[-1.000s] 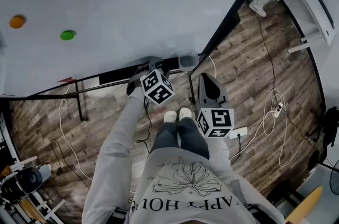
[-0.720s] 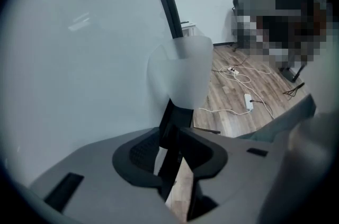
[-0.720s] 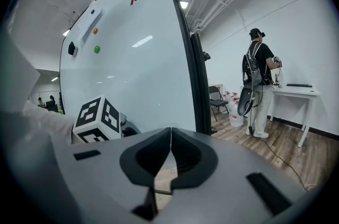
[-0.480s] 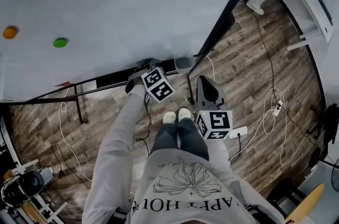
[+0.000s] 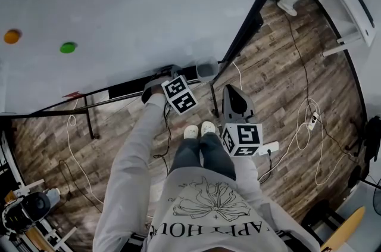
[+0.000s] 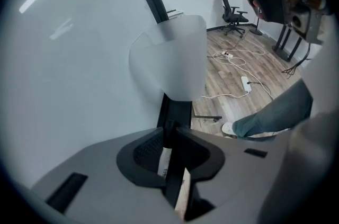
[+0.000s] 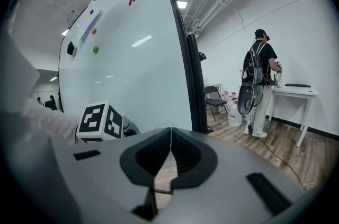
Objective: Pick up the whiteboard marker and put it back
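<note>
My left gripper (image 5: 159,79) points steeply down at the black ledge (image 6: 178,110) under the whiteboard (image 5: 119,6), beside a translucent cup (image 5: 206,70). In the left gripper view its jaws are closing on the whiteboard marker (image 6: 164,162), a white barrel with a black end, and both pads (image 6: 148,151) lie against it. The hand and cube hide the marker in the head view. My right gripper (image 5: 234,99) hangs to the right of the board's edge, above the floor. Its jaws are shut with nothing between them (image 7: 170,150).
An orange magnet (image 5: 12,36) and a green magnet (image 5: 68,47) stick to the board. Cables (image 5: 300,137) and a power strip (image 5: 269,148) lie on the wood floor. A person (image 7: 259,85) stands at a white table far right. An office chair (image 6: 231,8) stands beyond.
The left gripper's marker cube has rolled a little while staying at the ledge. The right gripper has kept still.
</note>
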The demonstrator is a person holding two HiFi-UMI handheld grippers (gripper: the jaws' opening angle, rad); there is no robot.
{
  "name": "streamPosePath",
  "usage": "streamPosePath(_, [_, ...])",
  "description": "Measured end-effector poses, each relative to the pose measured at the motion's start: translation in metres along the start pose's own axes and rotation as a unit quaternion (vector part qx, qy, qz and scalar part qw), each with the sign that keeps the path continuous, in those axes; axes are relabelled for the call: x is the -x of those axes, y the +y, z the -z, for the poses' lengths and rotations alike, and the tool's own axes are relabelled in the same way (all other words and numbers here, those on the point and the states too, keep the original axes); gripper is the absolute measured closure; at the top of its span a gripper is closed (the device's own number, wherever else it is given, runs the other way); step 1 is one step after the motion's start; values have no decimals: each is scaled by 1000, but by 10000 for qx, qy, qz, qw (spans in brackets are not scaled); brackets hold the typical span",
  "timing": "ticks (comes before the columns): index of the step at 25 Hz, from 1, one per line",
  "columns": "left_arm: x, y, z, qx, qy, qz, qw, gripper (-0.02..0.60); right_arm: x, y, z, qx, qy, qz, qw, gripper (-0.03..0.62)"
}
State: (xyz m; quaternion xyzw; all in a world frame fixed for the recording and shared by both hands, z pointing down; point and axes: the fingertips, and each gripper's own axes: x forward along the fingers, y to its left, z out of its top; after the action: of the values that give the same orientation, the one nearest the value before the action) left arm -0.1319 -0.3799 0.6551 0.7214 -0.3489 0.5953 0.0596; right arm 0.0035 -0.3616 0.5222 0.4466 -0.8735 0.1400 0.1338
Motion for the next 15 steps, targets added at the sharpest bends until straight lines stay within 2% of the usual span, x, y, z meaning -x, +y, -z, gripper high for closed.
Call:
streamPosePath(2, [0,1,0,-6,-32,-48,10000,516,0,0,1,-11,1,5,10000,591])
streamPosePath(9, [13,5,-5,341,-372,-207,9985,523,4,-4,-1,-46,-21,5,10000,589])
streamPosePath(12, [29,11,-8,702,-680,-235,9949,525,4,-1,-4,-53,-67,-27,10000,591])
streamPosePath(15, [53,18,-14,1116,-1140,-272,9868,524,7,4,-10,14,-125,-74,9999,591])
